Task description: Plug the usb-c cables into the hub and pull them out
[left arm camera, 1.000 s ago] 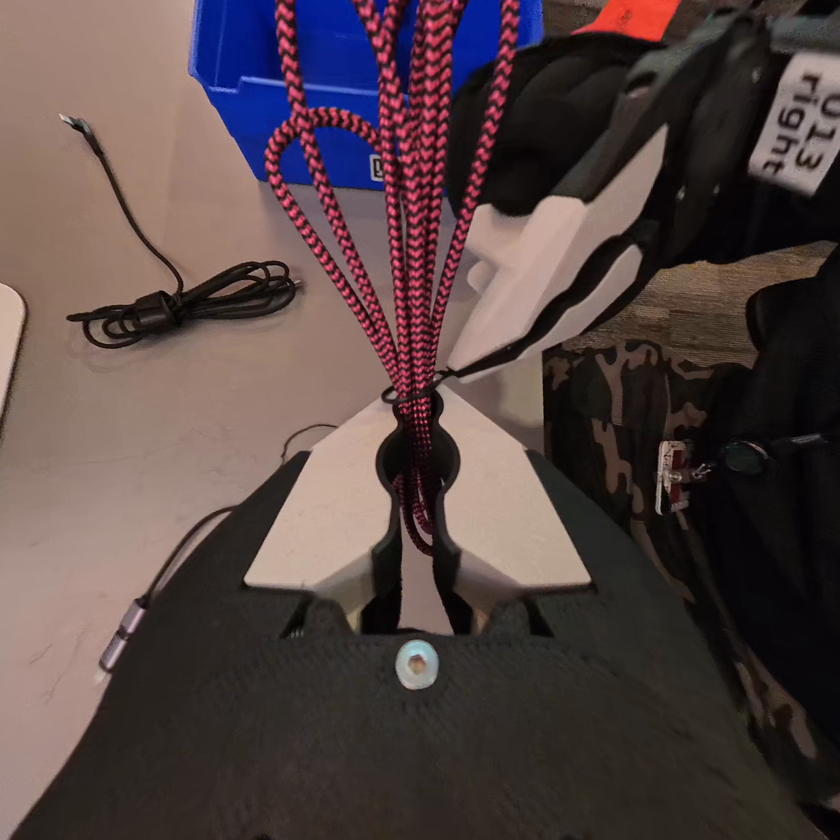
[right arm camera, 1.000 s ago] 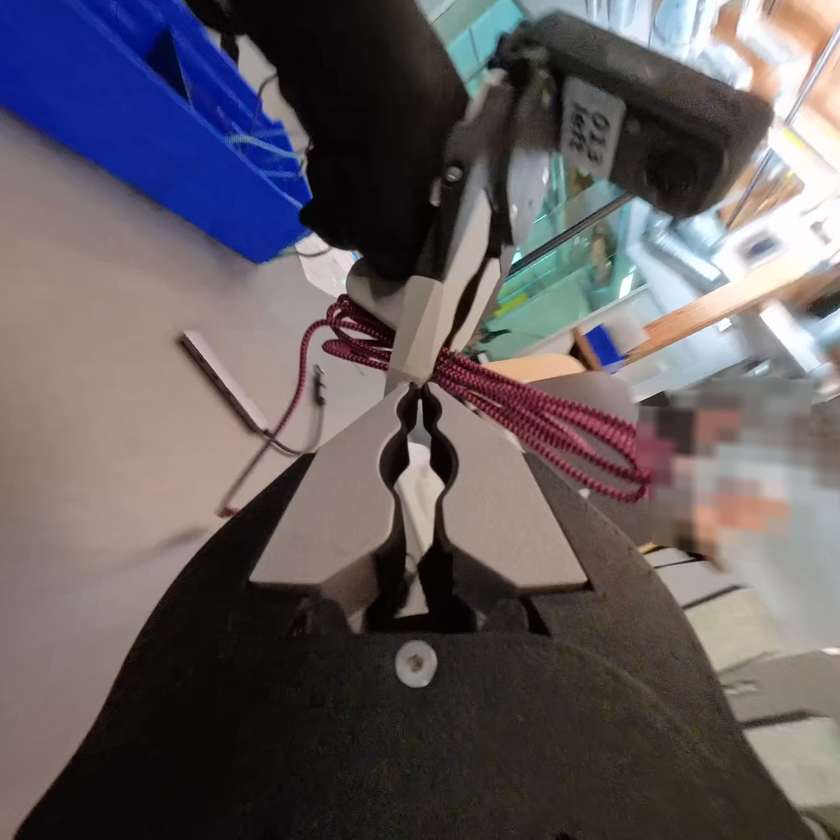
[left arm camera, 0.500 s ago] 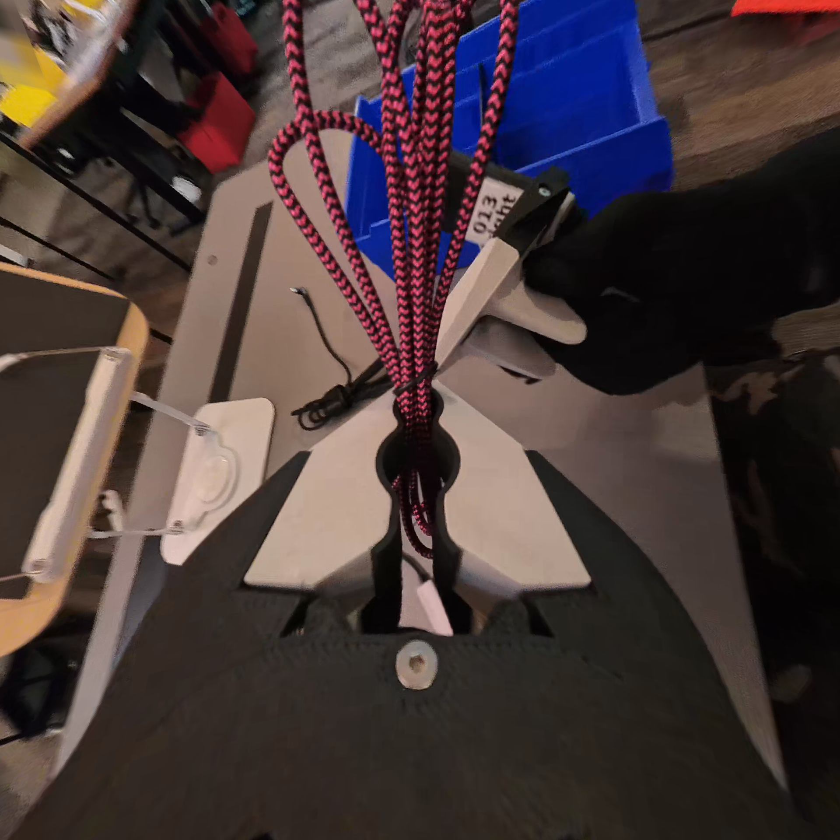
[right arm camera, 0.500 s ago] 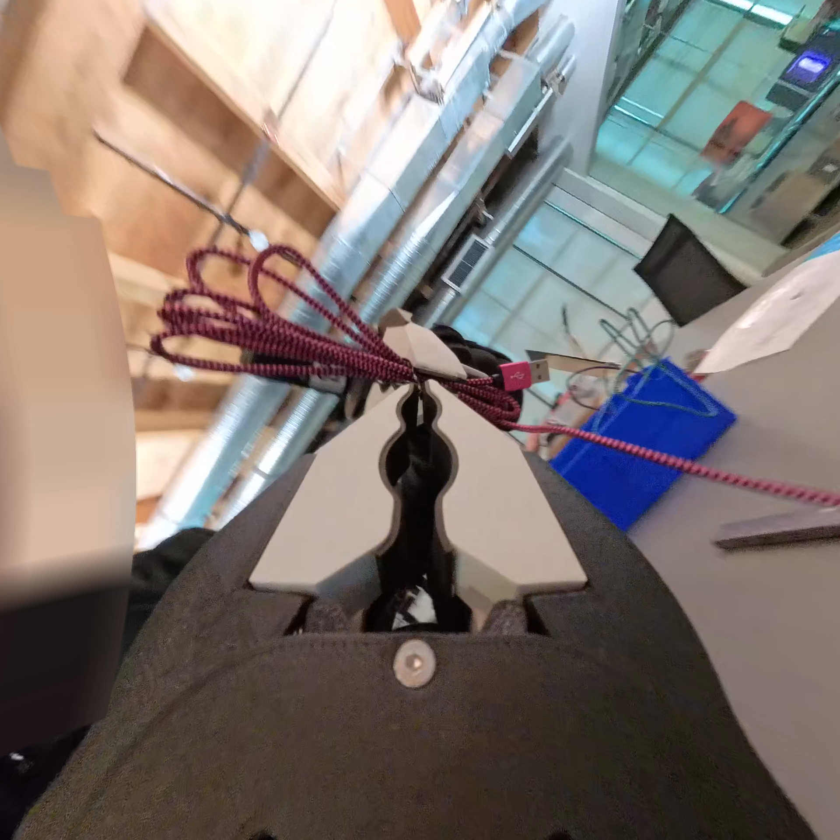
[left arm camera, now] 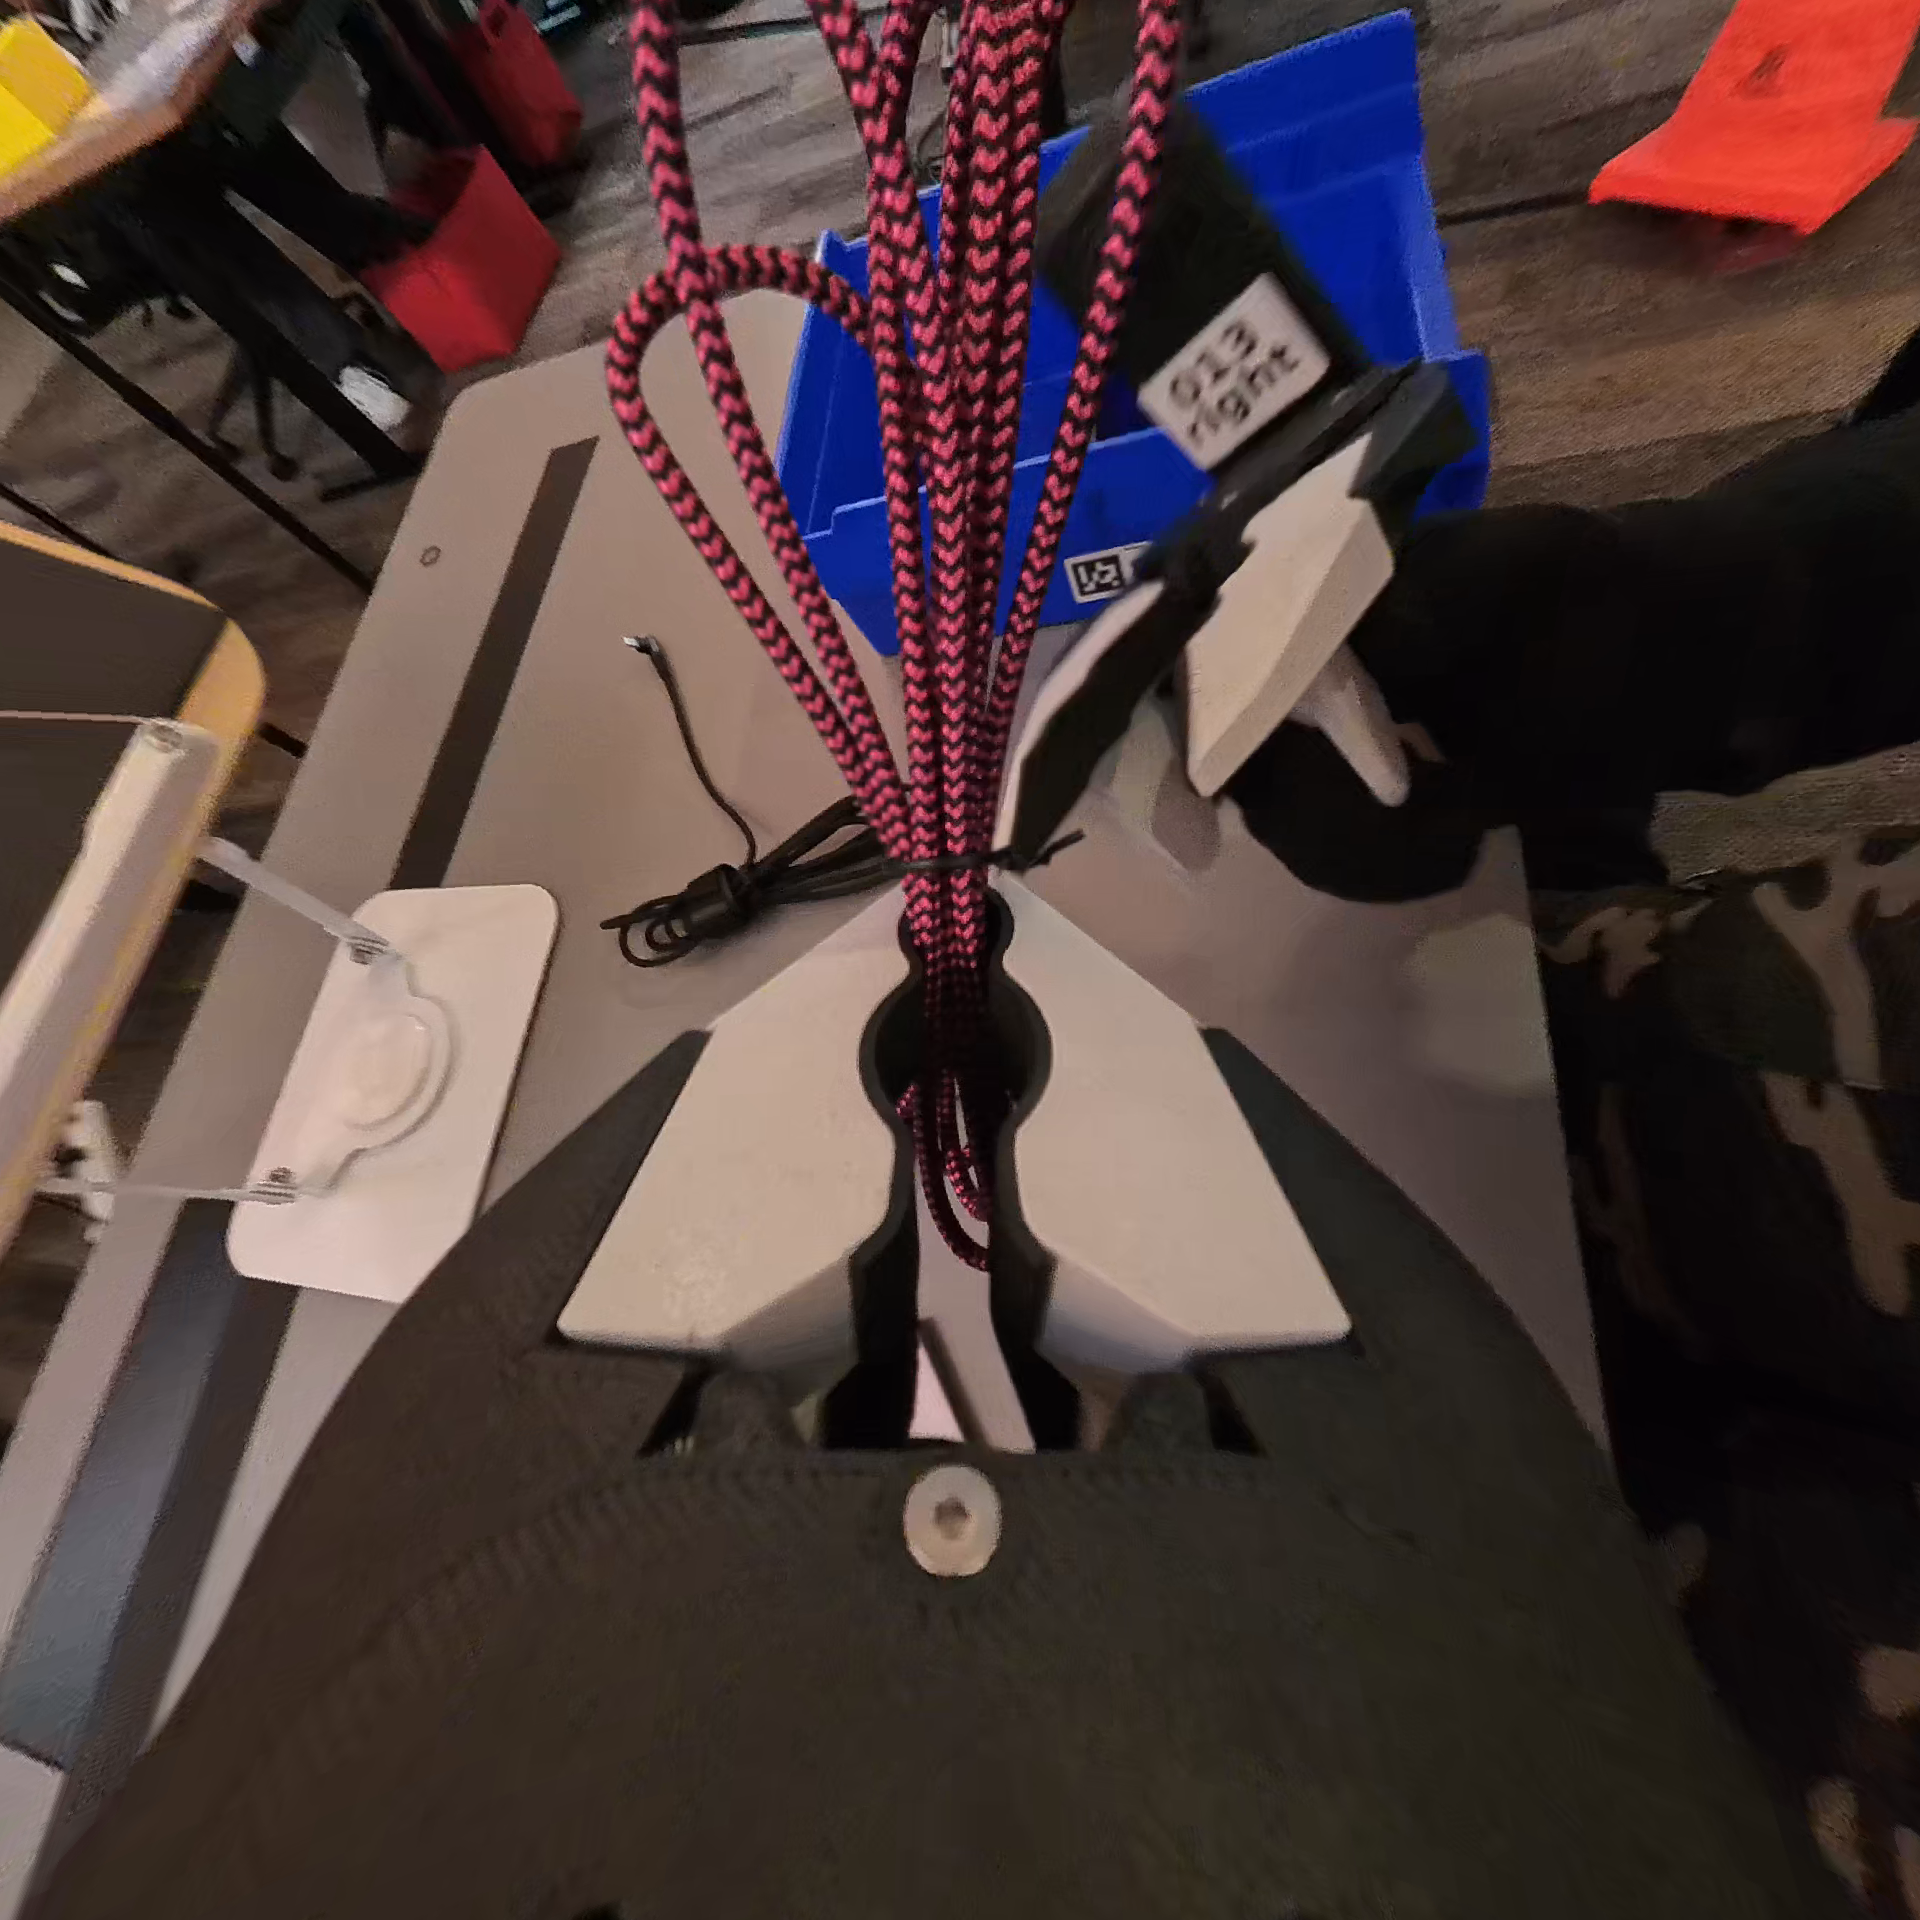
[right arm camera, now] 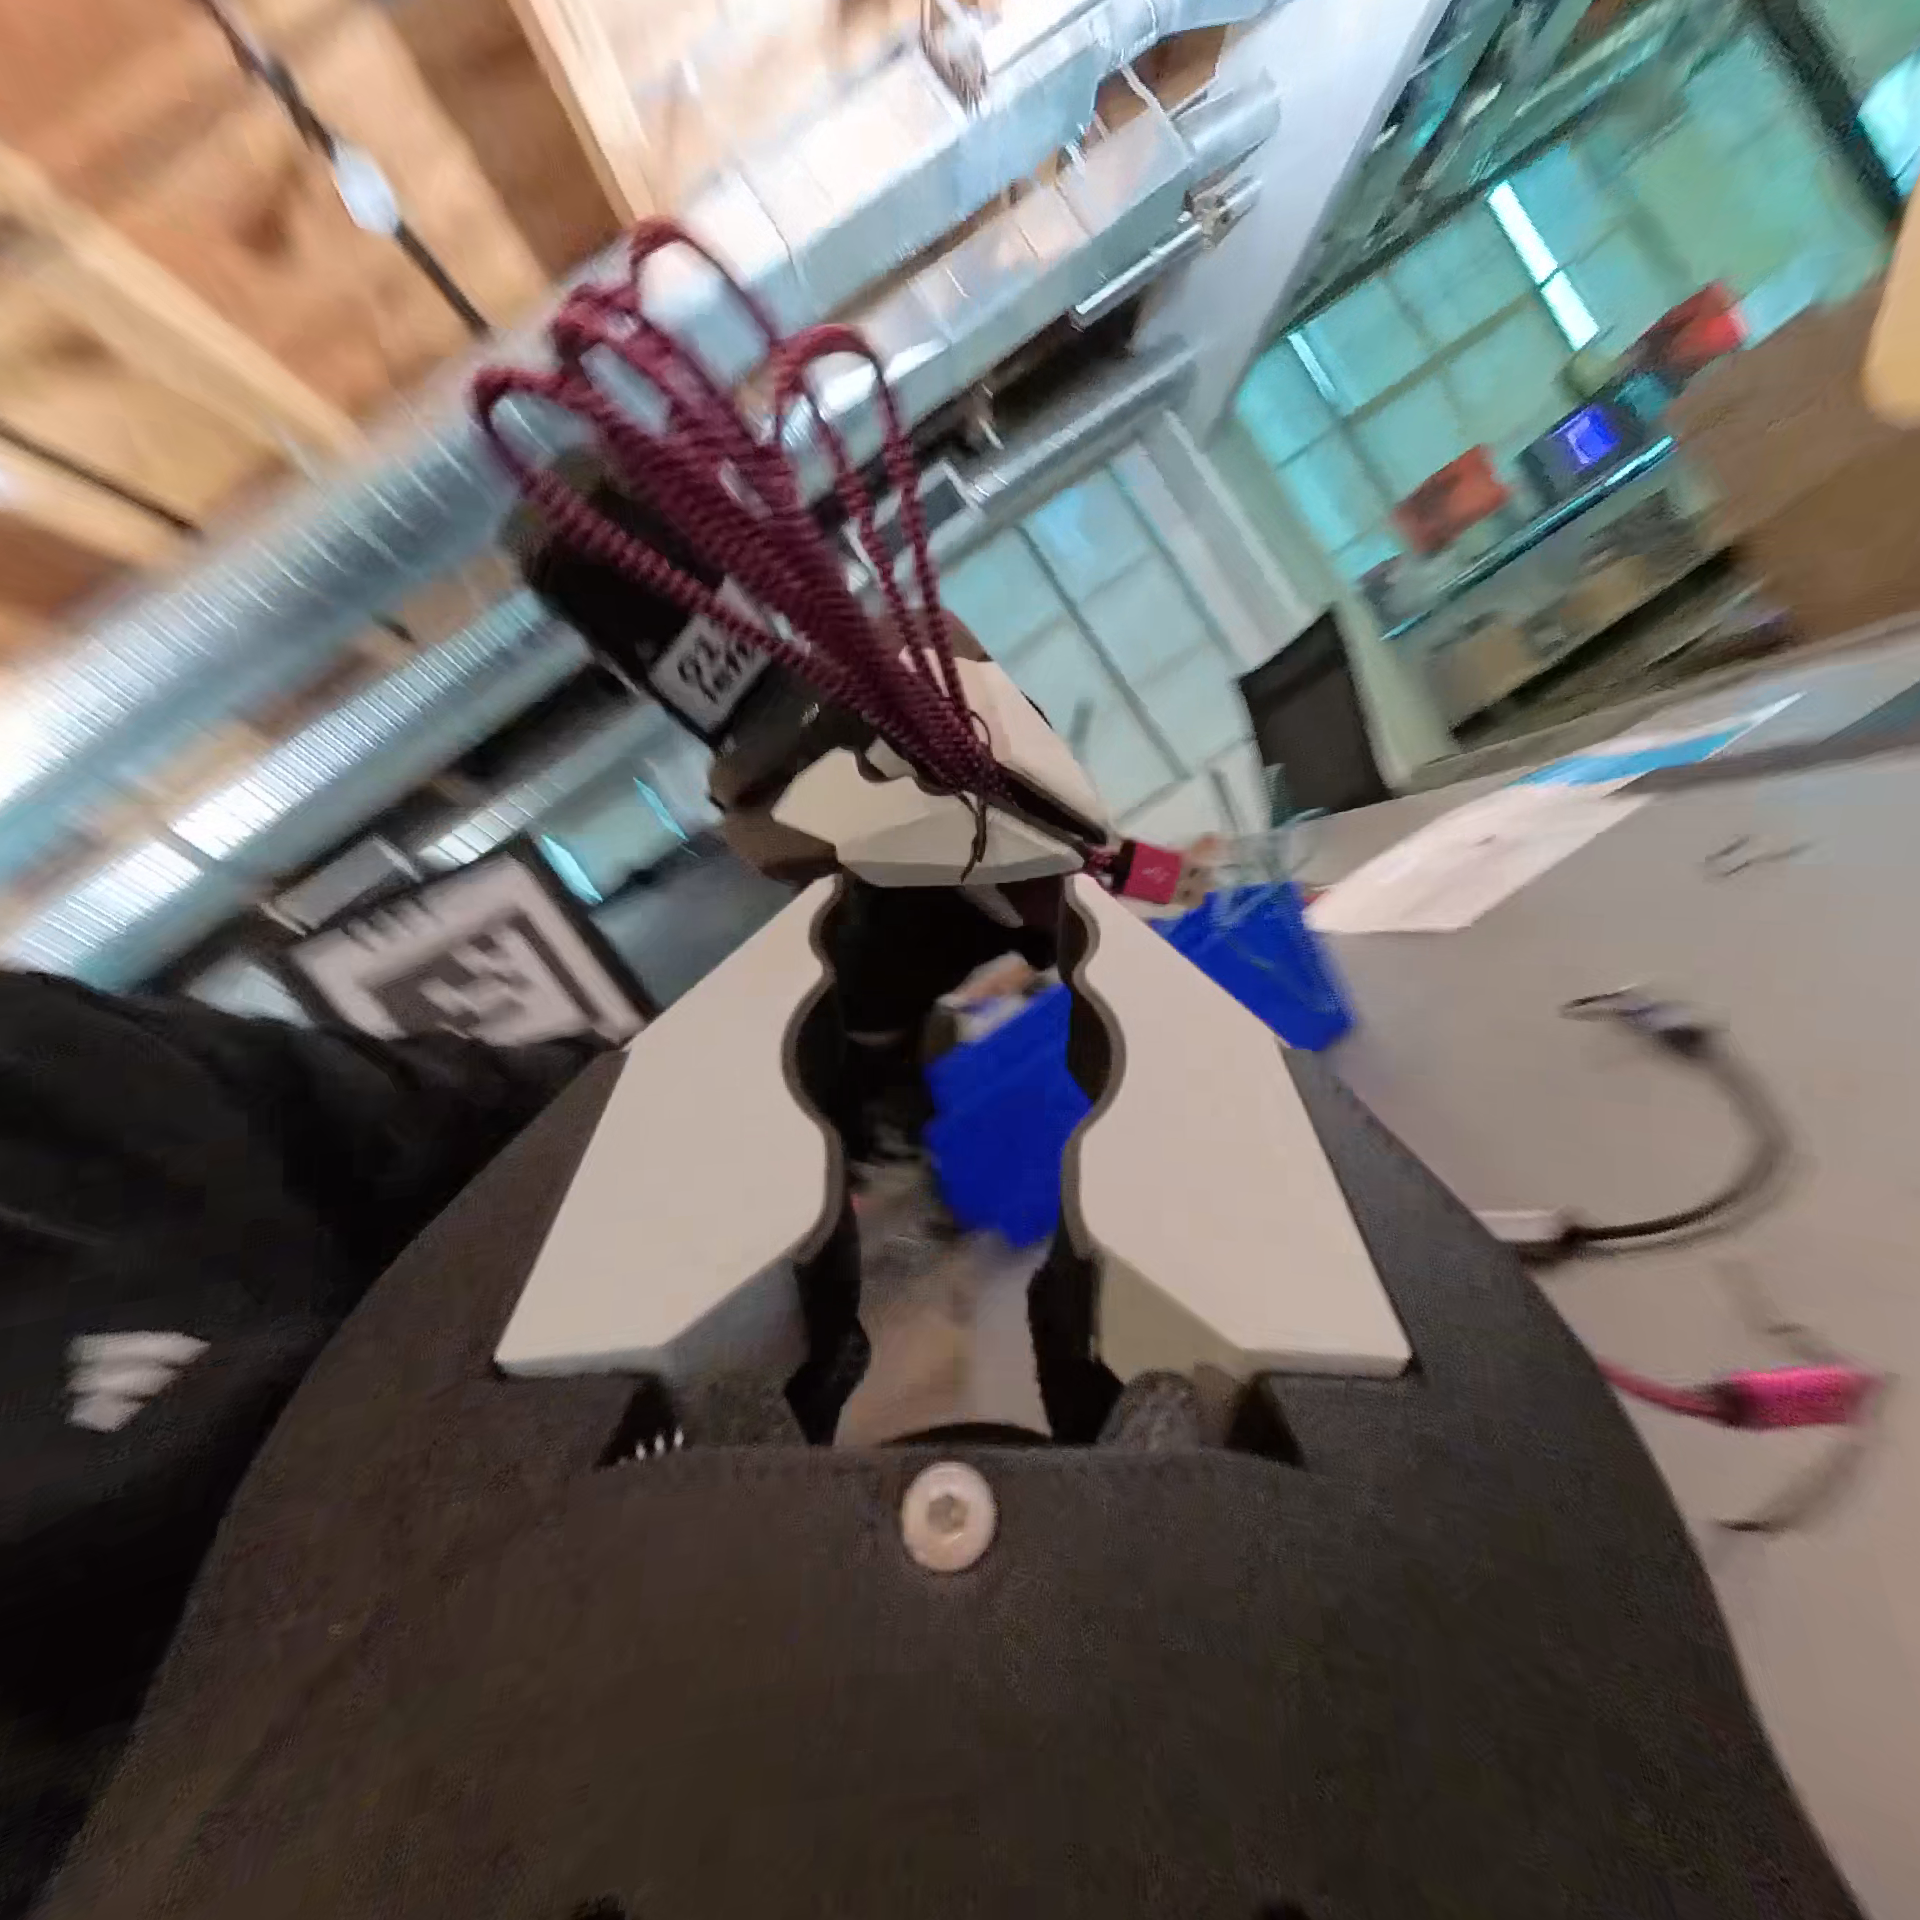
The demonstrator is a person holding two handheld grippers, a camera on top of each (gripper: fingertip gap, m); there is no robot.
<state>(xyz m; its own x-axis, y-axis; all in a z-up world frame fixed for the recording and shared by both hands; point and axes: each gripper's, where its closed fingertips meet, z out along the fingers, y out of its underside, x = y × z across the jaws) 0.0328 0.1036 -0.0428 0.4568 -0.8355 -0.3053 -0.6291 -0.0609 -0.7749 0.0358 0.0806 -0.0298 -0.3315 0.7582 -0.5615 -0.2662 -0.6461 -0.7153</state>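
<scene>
left gripper [left arm camera: 951, 914]: jaws closed on the pink braided cable bundle [left arm camera: 940, 582], gripping it just below the thin black tie [left arm camera: 977, 860]; loops fan out above the tips
right gripper [right arm camera: 951, 904]: jaws apart, nothing between them; in the left view it sits just beside the tie, fingers spread
cable ends: one pink plug [right arm camera: 1148, 871] pokes out past the left gripper's fingers, another pink plug [right arm camera: 1787, 1397] lies on the grey table [left arm camera: 644, 727]
hub: cannot pick it out for certain in either view
other items: black cable [left arm camera: 717, 883] coiled on the table, blue bin [left arm camera: 1299, 312] behind it
risk 1: the tie stays on, so the bundle never frees a plug to reach the hub
risk 2: right fingers close on a pink loop instead of the tie, dragging the bundle out of the left grip
risk 3: the right view is heavily blurred, which suggests fast motion; aim at so thin a tie could miss
</scene>
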